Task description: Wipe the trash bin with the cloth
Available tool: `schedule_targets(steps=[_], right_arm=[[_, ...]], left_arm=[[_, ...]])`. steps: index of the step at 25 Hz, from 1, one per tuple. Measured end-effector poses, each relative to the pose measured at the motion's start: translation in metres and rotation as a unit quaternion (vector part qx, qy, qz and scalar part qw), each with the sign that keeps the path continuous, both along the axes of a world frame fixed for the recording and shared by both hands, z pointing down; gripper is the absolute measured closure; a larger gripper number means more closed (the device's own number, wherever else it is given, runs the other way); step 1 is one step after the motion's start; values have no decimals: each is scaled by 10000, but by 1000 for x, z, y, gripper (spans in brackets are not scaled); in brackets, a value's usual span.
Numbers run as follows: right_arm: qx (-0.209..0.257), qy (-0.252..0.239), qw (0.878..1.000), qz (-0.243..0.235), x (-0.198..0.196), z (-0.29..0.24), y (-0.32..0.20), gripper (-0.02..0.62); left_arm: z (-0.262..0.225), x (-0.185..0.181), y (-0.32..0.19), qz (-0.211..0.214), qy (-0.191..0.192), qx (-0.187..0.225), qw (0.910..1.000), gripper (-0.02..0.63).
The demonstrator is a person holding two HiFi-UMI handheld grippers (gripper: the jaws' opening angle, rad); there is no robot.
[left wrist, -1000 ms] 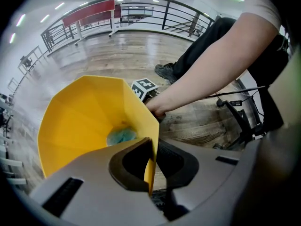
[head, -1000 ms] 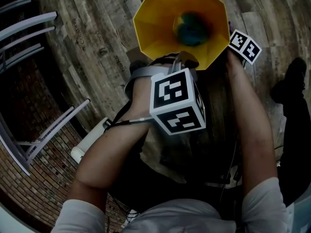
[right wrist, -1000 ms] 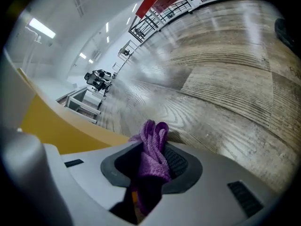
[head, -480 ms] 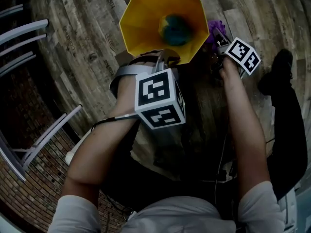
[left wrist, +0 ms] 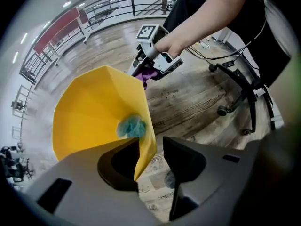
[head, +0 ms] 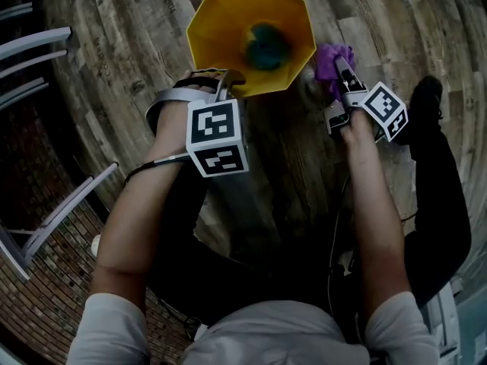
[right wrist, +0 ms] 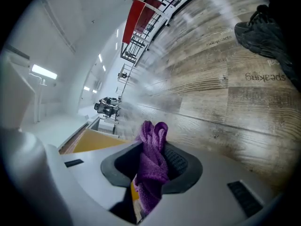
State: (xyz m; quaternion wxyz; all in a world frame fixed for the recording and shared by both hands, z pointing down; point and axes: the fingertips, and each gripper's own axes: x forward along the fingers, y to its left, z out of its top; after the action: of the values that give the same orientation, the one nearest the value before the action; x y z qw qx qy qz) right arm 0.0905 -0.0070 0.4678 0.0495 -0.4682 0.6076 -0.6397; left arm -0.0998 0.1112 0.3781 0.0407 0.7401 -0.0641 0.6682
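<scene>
A yellow trash bin (head: pixel 221 29) stands upright on the wooden floor, with a teal wad (head: pixel 262 46) at its bottom. My left gripper (head: pixel 224 78) points straight down at the bin's near rim. In the left gripper view its jaws have just been opening: my left gripper (left wrist: pixel 151 157) straddles the bin's thin wall (left wrist: pixel 89 112) with a clear gap on the right side. My right gripper (head: pixel 340 71) is raised beside the bin's right side, shut on a purple cloth (head: pixel 331 59). The cloth (right wrist: pixel 153 166) bunches up between its pads.
Grey metal chair frames (head: pixel 46 44) stand at the left over a brick-patterned floor (head: pixel 46 280). The person's black shoe (head: pixel 426 101) rests to the right of the bin. An office chair base (left wrist: pixel 244 102) stands behind the right arm.
The right gripper has risen from low beside the bin, bringing the purple cloth into sight. The left gripper has slid leftward along the bin's near rim.
</scene>
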Motion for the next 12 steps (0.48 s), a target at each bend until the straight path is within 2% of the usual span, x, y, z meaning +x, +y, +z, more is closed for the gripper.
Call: schedule_targets(steps=[2, 3, 4, 12], right_arm=[[39, -79, 10000, 40, -1, -9, 1, 480], [66, -108, 9999, 46, -1, -13, 1, 480], [92, -132, 9999, 50, 0, -16, 0, 480], [321, -373, 9987, 108, -5, -28, -23, 480]], left_arm=[[3, 1, -1, -34, 5, 7, 10000, 446], [3, 2, -4, -83, 8, 31, 10000, 467], [2, 3, -6, -150, 19, 41, 9999, 515], [10, 20, -16, -639, 202, -256, 9974, 546]])
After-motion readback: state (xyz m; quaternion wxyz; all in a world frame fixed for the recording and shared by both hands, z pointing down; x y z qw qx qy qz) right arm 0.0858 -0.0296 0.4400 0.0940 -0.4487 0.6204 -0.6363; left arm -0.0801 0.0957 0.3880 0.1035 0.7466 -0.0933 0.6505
